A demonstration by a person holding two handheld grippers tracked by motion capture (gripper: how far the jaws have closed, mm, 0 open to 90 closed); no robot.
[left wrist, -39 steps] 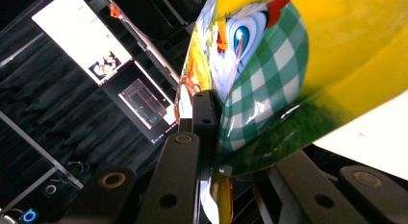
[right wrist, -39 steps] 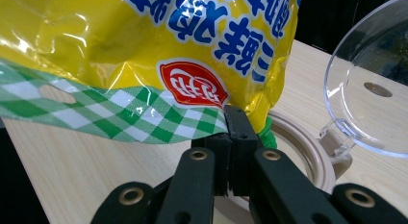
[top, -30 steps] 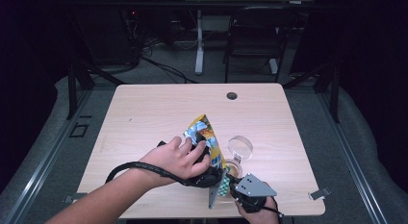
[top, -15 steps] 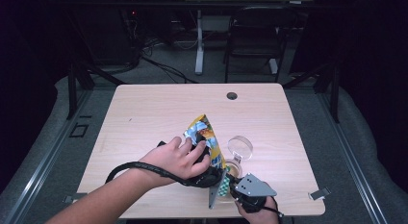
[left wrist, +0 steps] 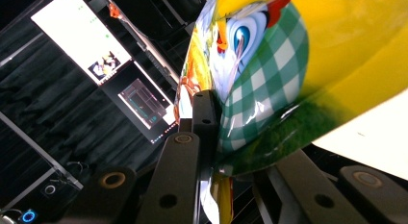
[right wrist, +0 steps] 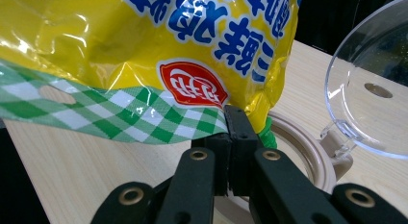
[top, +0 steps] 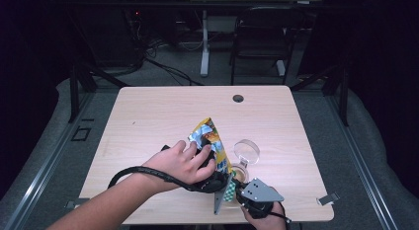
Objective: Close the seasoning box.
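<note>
One snack bag is clamped by 2 claws, left claw & right claw, above one lidded container on the worktop.

Left gripper, jaws closed on snack bag.
Bag: yellow, green-check edge, cartoon eye; lit screens behind.

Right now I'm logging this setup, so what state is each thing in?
Snack bag: held up off the table, gripped at two places.
Left gripper: shut on the snack bag.
Right gripper: shut on the bag's checked edge.
Beige container: open, under the bag.
Clear lid: flipped back on its hinge.
</note>
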